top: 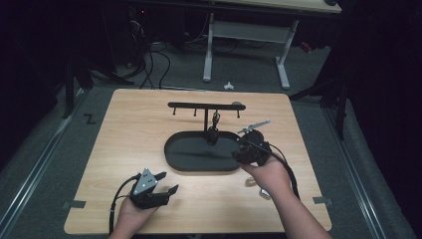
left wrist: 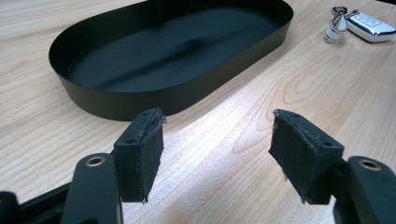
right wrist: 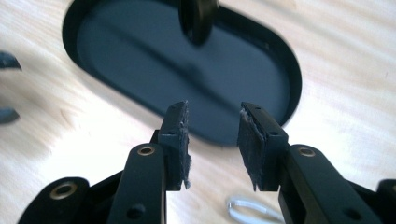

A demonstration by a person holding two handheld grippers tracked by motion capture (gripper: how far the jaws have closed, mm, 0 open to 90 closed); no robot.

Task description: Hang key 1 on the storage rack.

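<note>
Two tongs open, near black tray

Standing on grey carpet in a dark room: wooden table; behind it, white-legged desk, with cables trailing across the floor.

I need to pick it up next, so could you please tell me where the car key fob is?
The car key fob lies on the wooden table at the person's right, just outside the right end of the black oval tray, beside the right hand.
</note>
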